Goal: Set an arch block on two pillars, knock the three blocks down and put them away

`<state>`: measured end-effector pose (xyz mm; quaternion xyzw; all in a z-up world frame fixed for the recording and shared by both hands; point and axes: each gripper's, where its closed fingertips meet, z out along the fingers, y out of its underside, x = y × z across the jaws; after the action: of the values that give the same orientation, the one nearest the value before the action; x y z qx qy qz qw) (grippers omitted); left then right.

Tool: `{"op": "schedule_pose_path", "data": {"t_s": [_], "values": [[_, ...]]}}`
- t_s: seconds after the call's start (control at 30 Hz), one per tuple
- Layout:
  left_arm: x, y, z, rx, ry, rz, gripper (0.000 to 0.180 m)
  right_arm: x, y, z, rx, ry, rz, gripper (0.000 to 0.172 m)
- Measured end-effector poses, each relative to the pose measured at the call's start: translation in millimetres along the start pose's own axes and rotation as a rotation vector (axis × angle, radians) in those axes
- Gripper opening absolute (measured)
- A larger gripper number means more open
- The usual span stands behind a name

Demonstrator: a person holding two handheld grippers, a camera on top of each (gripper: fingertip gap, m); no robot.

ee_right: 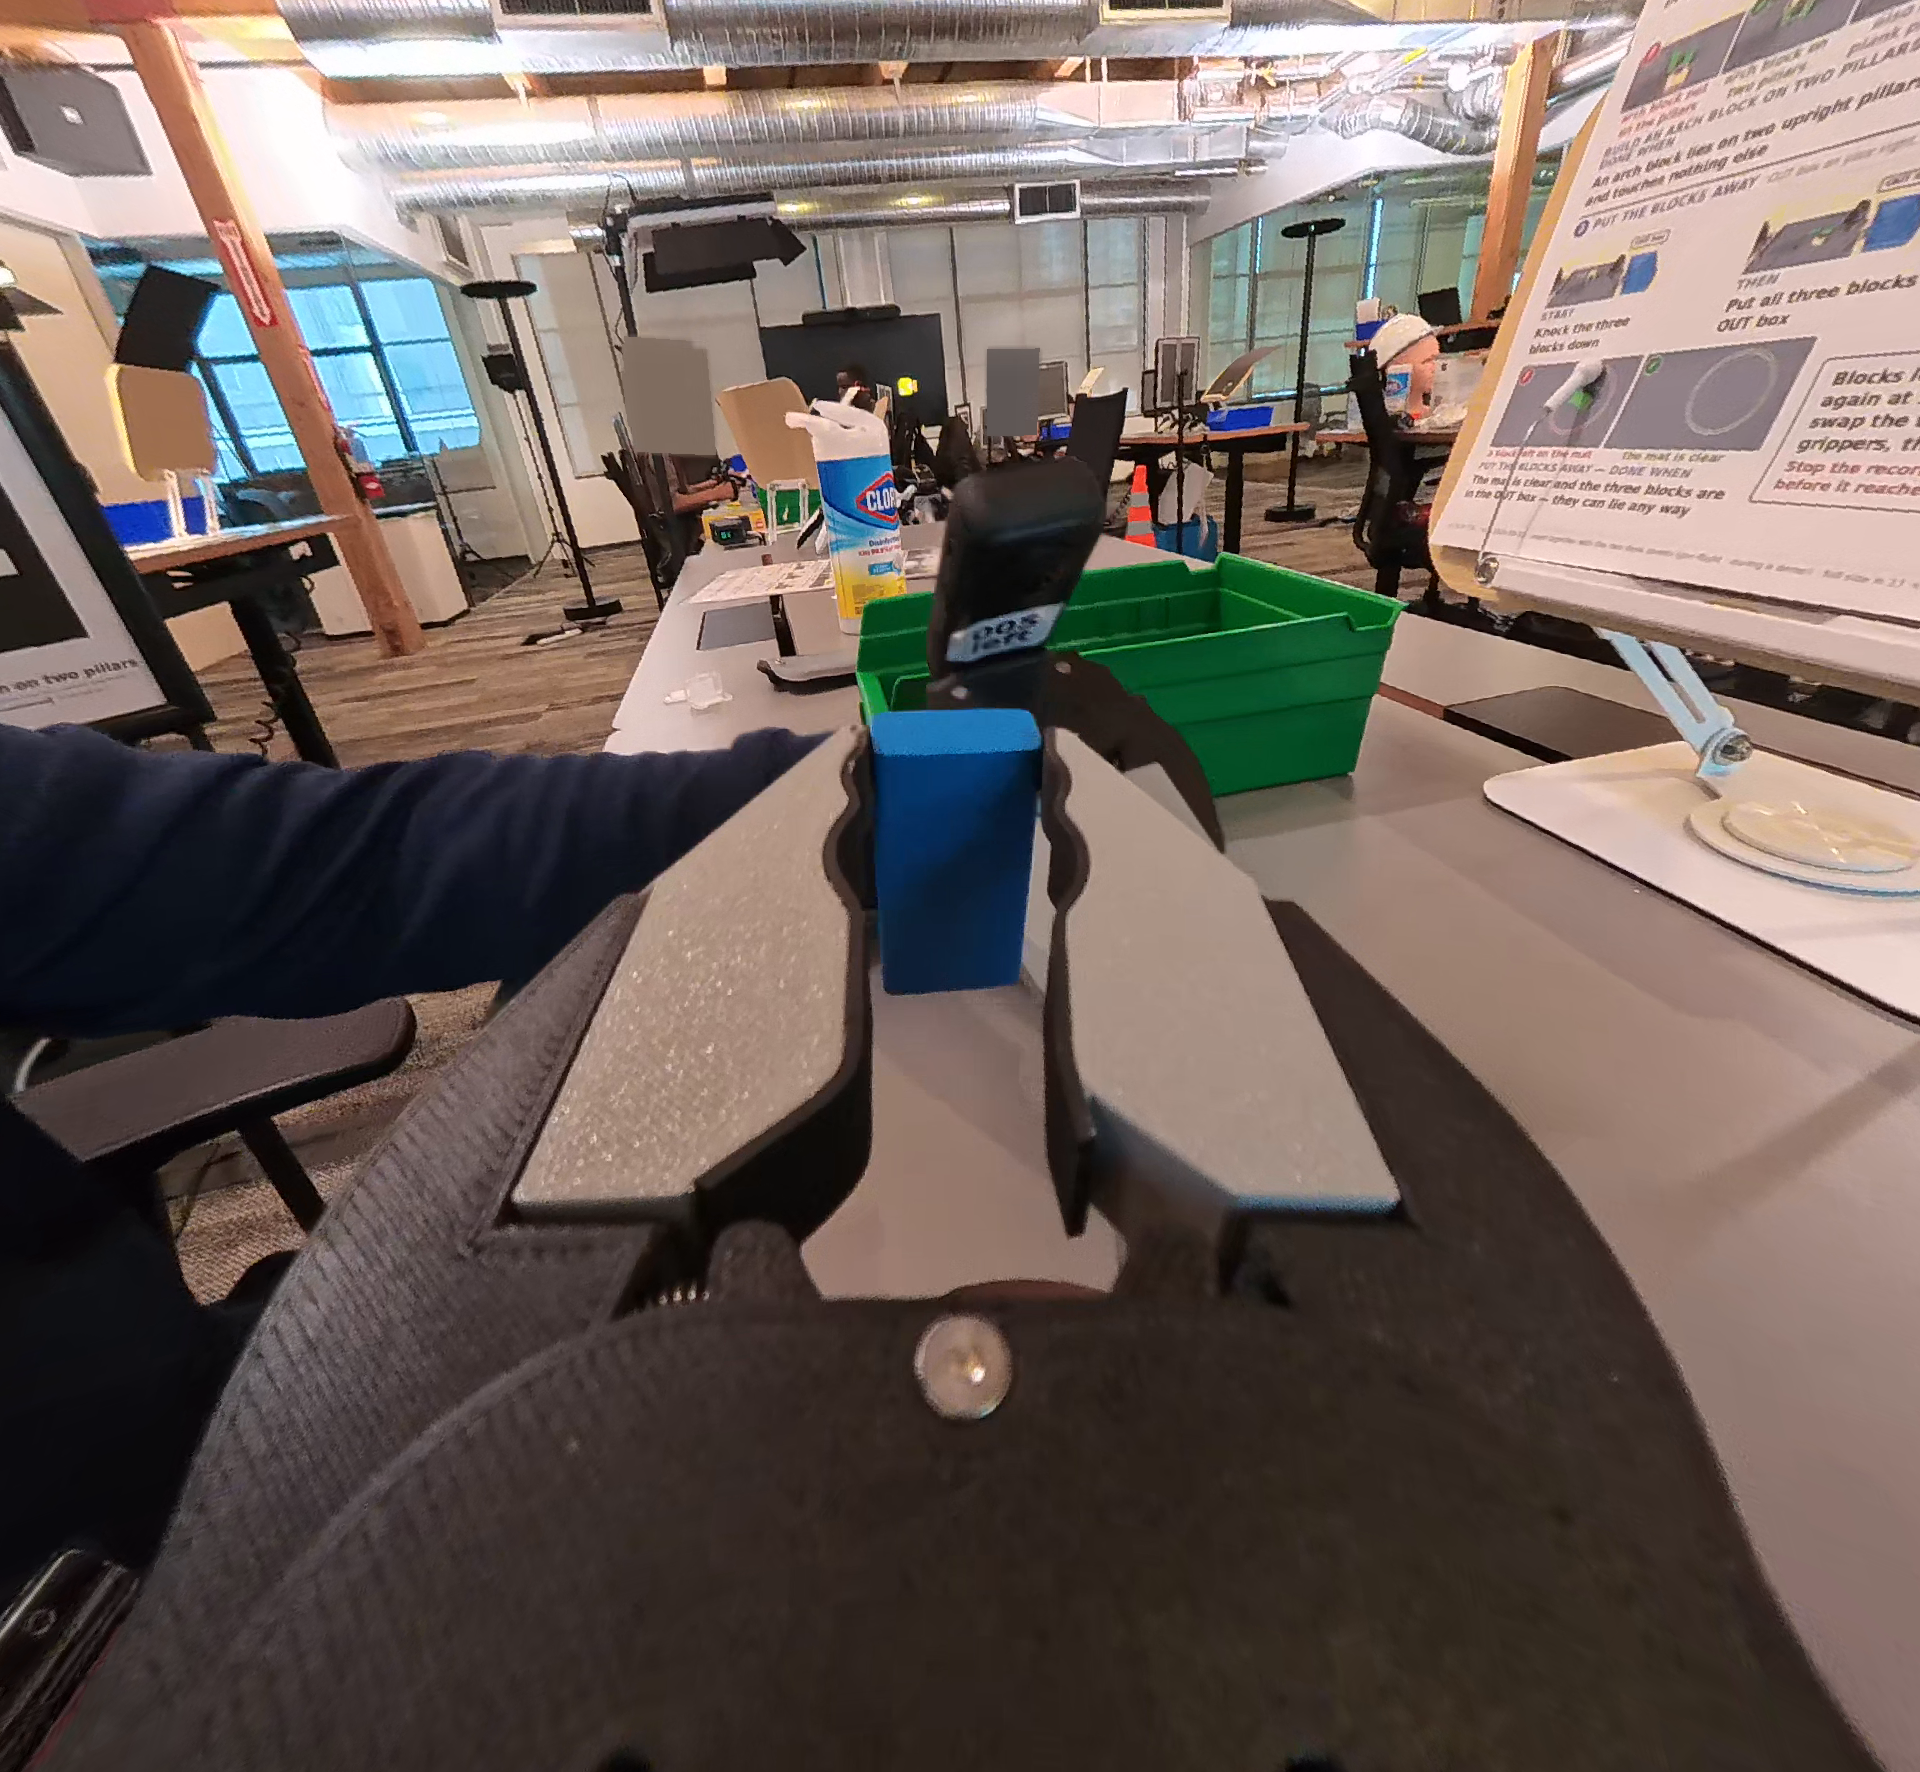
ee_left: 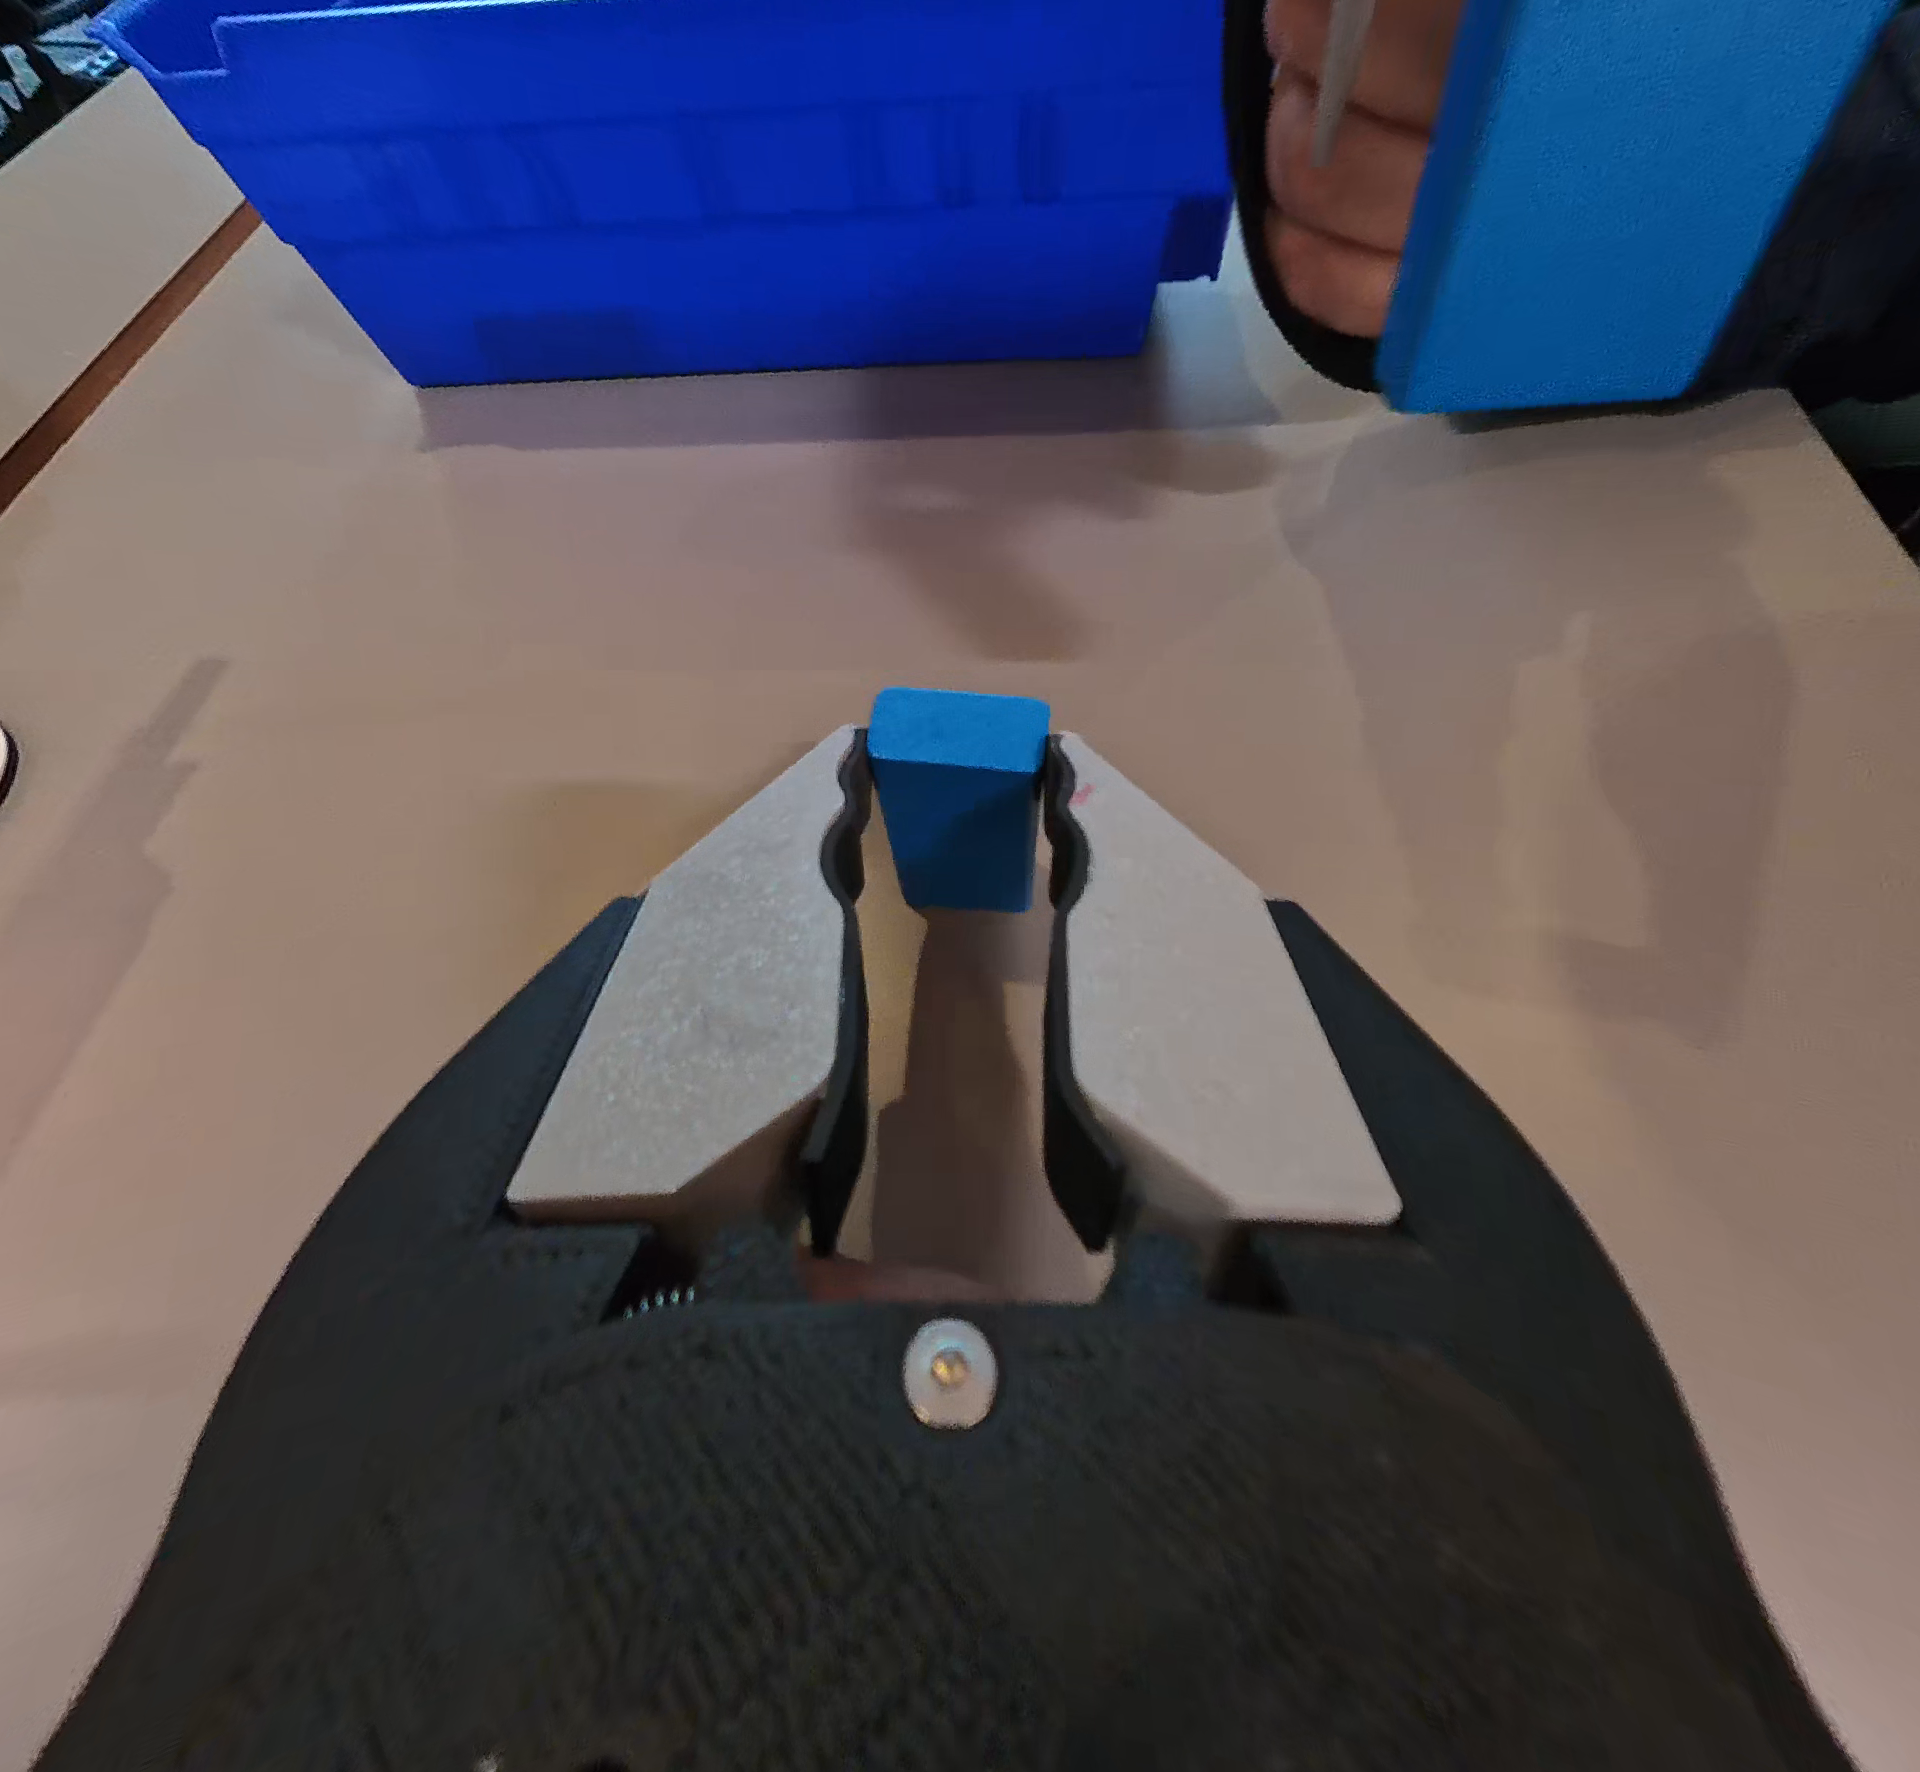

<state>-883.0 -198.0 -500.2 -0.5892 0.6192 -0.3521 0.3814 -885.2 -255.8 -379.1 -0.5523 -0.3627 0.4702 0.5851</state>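
Left wrist view: left hand-held gripper (ee_left: 958,766) is clamped on a small blue rectangular block (ee_left: 958,803), black pads pressing both sides near its upper end, block upright w/ its lower end at or just above the tan counter (ee_left: 416,683); can't tell which. Blue plastic bin (ee_left: 675,195) sits well beyond. Right-hand tool's blue body (ee_left: 1662,122) hangs at upper right.

Right wrist view: right hand-held gripper (ee_right: 951,787) is clamped on a second blue rectangular block (ee_right: 951,849), held upright above the counter; green plastic bin (ee_right: 1247,683) behind, dark sleeve (ee_right: 312,870) crossing at left.

Risks, as I judge them: both grips sit high on the blocks, so either pillar could pivot or land tilted & topple on release. Pillars set too far apart or too close won't carry the arch block, not visible in either view.
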Motion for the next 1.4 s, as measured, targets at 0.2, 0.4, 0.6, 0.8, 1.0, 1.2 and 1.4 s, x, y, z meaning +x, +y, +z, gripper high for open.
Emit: {"op": "schedule_pose_path", "data": {"t_s": [0.2, 0.4, 0.6, 0.8, 1.0, 1.2, 1.4], "values": [[-0.5, 18.4, -35.1, -0.032, -0.086, -0.020, 0.031, 8.4, 23.4, 6.0, -0.097, -0.006, -0.025, 0.029], [4.2, 23.1, -45.8, -0.038, -0.152, -0.017, 0.031, 32.7, 66.4, 25.3, -0.282, -0.036, -0.064, 0.029], [0.0, 26.6, -47.6, -0.033, -0.172, -0.001, 0.032, 49.7, 93.6, 26.7, -0.428, -0.031, -0.126, 0.029], [0.4, 26.9, -48.5, -0.028, -0.172, -0.004, 0.032, 58.7, 101.8, 28.6, -0.476, -0.031, -0.142, 0.029], [2.1, 27.1, -48.9, -0.027, -0.164, -0.009, 0.032, 55.7, 112.9, 32.1, -0.542, -0.075, -0.143, 0.029], [2.5, 27.5, -49.6, -0.026, -0.166, -0.011, 0.032, 57.4, 112.4, 26.0, -0.544, -0.068, -0.151, 0.029], [1.2, 28.1, -50.5, -0.027, -0.177, -0.015, 0.032, 60.3, 111.7, 22.9, -0.542, -0.046, -0.164, 0.029]]}}
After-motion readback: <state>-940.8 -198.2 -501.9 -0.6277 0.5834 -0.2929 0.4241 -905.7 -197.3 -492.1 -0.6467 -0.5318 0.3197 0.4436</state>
